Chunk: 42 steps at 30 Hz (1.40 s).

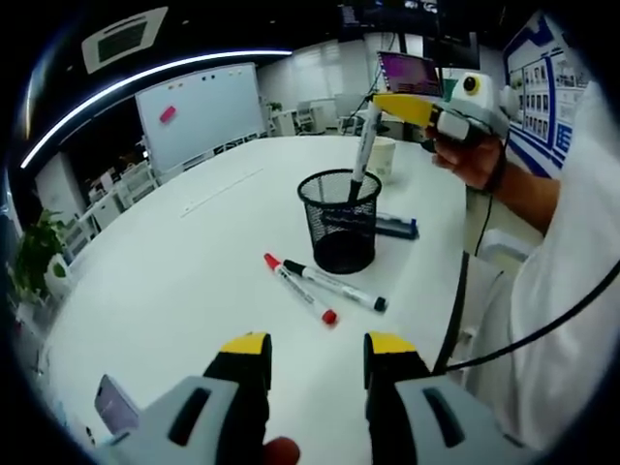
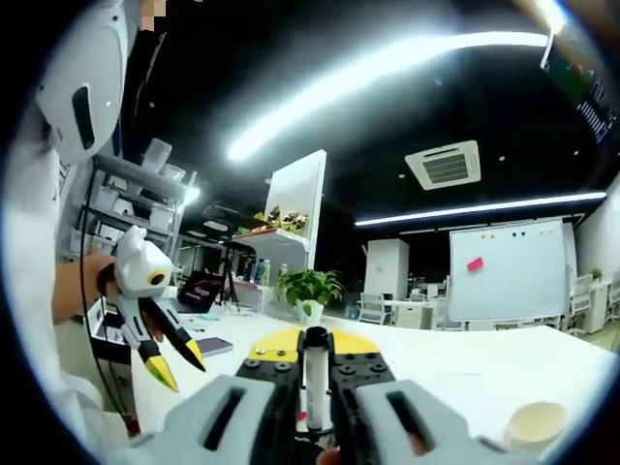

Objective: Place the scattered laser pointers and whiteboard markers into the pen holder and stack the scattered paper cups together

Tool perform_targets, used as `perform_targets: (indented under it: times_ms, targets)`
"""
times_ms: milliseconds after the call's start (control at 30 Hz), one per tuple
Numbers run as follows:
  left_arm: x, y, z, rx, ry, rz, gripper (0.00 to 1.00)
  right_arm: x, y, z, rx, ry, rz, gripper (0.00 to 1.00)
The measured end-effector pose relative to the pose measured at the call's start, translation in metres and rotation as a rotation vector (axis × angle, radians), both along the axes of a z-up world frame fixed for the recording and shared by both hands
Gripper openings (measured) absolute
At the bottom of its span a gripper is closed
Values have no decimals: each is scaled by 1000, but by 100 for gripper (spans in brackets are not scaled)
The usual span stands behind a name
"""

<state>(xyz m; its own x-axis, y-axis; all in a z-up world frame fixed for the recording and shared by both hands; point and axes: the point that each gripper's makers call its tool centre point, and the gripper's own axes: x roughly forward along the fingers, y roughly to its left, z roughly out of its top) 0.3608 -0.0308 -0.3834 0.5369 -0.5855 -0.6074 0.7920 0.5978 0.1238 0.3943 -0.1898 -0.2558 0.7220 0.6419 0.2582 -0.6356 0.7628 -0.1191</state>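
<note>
A black mesh pen holder (image 1: 341,221) stands on the white table (image 1: 174,281). My right gripper (image 1: 389,105) hovers above it, shut on a white marker (image 1: 364,155) whose lower end dips inside the holder's rim. In the right gripper view the same marker (image 2: 315,378) stands upright between the shut jaws of the right gripper (image 2: 315,366). A red-capped marker (image 1: 300,289) and a black-capped marker (image 1: 336,286) lie side by side in front of the holder. My left gripper (image 1: 318,351) is open and low over the table, short of them; it also appears as the left gripper (image 2: 177,363).
A paper cup (image 1: 385,158) stands behind the holder, and a dark blue pen-like object (image 1: 397,227) lies at its base. Another view of a paper cup (image 2: 535,426) is low right. A purple flat object (image 1: 116,405) lies near the left jaw. A person's sleeve and cable (image 1: 572,291) fill the right.
</note>
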Motion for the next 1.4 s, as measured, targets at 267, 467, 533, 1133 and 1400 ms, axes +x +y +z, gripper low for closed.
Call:
perform_targets:
  times_ms: [267,467,533,1133,1400]
  targets:
    - [1,1,1,6,-1,-1,39,2,1,-4,5,7,1,10]
    - [3,4,-2,7,3,0,39,2,1,-10,9,21,7,10]
    - [5,5,-3,7,4,2,39,2,1,-11,8,24,6,10]
    - [15,8,-10,6,11,-1,39,5,1,-24,0,56,5,10]
    - [15,6,-12,4,13,-2,39,7,2,-32,-3,88,3,10]
